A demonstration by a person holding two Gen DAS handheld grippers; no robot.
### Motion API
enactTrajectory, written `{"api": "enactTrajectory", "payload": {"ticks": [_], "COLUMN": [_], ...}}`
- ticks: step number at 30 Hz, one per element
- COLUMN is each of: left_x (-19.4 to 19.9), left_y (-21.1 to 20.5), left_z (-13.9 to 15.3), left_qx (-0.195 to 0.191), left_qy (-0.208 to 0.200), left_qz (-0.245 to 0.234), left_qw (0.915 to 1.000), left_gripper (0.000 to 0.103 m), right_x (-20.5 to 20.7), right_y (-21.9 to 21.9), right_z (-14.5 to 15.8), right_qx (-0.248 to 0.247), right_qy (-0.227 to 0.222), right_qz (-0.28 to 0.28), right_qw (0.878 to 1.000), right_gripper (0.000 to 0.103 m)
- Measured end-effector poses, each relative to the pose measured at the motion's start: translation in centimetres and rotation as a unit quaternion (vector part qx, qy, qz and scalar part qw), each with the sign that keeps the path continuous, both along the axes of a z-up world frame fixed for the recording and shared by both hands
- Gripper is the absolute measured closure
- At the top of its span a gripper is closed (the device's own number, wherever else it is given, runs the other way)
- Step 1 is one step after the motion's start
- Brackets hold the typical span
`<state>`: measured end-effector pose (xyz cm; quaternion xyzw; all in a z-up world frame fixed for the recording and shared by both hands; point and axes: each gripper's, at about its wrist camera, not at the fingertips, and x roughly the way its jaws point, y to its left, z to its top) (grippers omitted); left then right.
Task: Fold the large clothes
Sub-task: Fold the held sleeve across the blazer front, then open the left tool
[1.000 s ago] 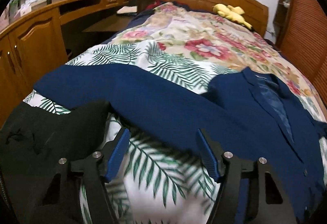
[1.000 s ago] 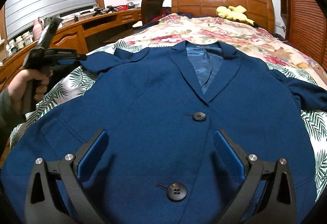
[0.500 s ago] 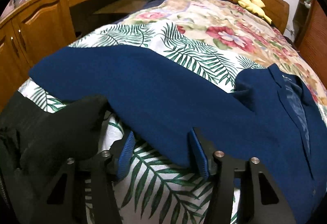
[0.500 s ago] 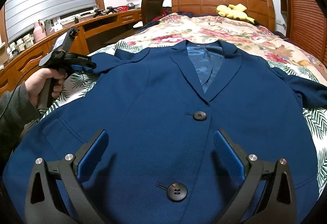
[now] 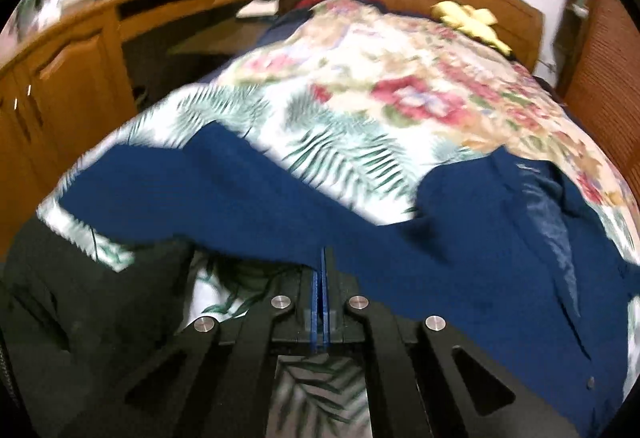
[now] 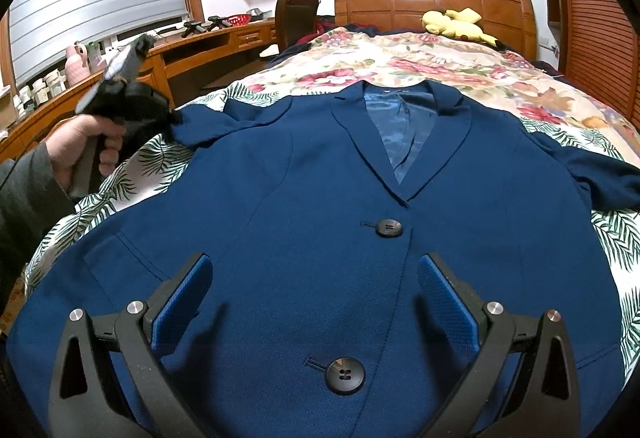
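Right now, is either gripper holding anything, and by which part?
The left gripper is shut on the jacket, pinching the lower edge of its sleeve. The right gripper is open above the jacket front, holding nothing.

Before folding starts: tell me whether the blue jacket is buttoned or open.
Buttoned: on the blue jacket, two dark buttons hold the front panels overlapped; only the lapels part.

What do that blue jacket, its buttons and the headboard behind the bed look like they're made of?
The blue jacket looks like a woven suit fabric, matte with a fine grain; its lining is shinier, perhaps satin. The buttons look like dark plastic with a slight sheen, though horn is possible. The headboard appears to be varnished wood, reddish brown and glossy with panelled sections.
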<state>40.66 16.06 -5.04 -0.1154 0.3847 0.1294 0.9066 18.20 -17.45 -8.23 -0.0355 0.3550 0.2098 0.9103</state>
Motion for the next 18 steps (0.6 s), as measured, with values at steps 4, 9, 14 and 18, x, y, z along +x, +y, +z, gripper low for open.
{"api": "enactTrajectory", "payload": {"ticks": [4, 9, 14, 18], "left_x": [-1.6, -3.9, -5.4, -6.4], "left_y": [-5.0, -10.3, -10.9, -9.6], "left_z": [3.1, 4.7, 4.3, 5.4], "left_qx": [0.025, 0.064, 0.098, 0.092], "left_qy": [-0.024, -0.038, -0.035, -0.049], "left_qz": [-0.066, -0.131, -0.150, -0.153], "left_qw": [0.9972, 0.9886, 0.9832, 0.9828], "left_gripper": [0.102, 0.102, 0.081, 0.060], "right_x": [-0.1, -0.2, -0.3, -0.2], "right_y": [-0.1, 0.0, -0.1, -0.1], "right_z": [0.1, 0.2, 0.1, 0.1], "right_qx": [0.003, 0.003, 0.003, 0.003], "right_qy": [-0.001, -0.003, -0.003, -0.003], "right_qz": [-0.002, -0.003, -0.003, -0.002], "right_qw": [1.000, 1.000, 1.000, 1.000], "right_gripper": [0.000, 0.000, 0.000, 0.000]}}
